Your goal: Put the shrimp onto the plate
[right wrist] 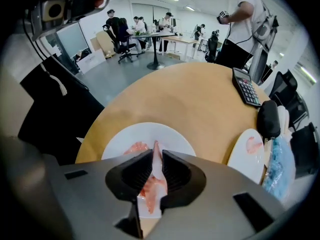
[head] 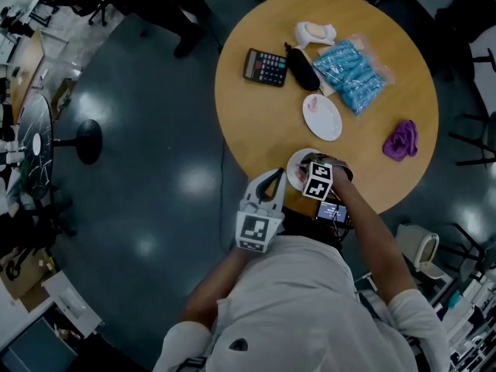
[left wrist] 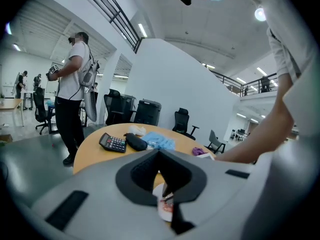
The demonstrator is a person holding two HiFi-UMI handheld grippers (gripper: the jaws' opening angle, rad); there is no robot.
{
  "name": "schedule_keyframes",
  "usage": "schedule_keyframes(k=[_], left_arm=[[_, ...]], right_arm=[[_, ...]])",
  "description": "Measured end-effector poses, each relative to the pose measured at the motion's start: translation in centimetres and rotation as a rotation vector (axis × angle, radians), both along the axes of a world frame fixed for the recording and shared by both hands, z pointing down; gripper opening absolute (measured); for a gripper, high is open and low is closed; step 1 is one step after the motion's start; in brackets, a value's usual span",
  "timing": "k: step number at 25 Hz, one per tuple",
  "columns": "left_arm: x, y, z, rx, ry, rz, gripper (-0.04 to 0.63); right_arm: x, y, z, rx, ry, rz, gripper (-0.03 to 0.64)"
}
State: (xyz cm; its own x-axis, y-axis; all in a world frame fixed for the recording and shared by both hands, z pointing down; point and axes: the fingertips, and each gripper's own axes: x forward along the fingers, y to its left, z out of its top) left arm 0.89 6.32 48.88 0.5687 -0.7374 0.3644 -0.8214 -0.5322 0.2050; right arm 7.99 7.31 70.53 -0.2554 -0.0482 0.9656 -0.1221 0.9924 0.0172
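My right gripper (right wrist: 157, 156) points steeply down over the near white plate (right wrist: 175, 136), shut on a pink-and-white shrimp (right wrist: 156, 176) that hangs between its jaws. A second shrimp (right wrist: 134, 148) lies on that plate. In the head view the right gripper (head: 304, 168) covers most of the near plate (head: 294, 170) at the table's front edge. My left gripper (head: 274, 174) hovers just off the table edge with its fingers together and nothing in them. In the left gripper view, the left gripper (left wrist: 166, 186) looks along the table toward the same plate.
A second white plate (head: 322, 117) with a pink shrimp (right wrist: 254, 145) sits mid-table. Behind it are a calculator (head: 266, 67), a black pouch (head: 303, 69), a blue bag (head: 350, 74) and a white object (head: 315, 32). A purple cloth (head: 401, 140) lies right. A person (left wrist: 72, 89) stands beyond the table.
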Motion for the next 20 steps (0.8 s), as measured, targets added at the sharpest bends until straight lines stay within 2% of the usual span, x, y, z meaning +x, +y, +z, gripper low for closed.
schedule_keyframes(k=[10, 17, 20], left_arm=[[-0.1, -0.7, -0.8, 0.018, 0.009, 0.005, 0.008], [0.2, -1.3, -0.8, 0.020, 0.014, 0.015, 0.008], [0.5, -1.5, -1.0, 0.025, 0.016, 0.018, 0.008]], right_arm=[[-0.2, -0.5, -0.5, 0.007, -0.006, 0.027, 0.069], [0.0, -0.5, -1.2, -0.002, -0.037, 0.058, 0.086], [0.4, -0.9, -2.7, 0.012, -0.088, 0.109, 0.083]])
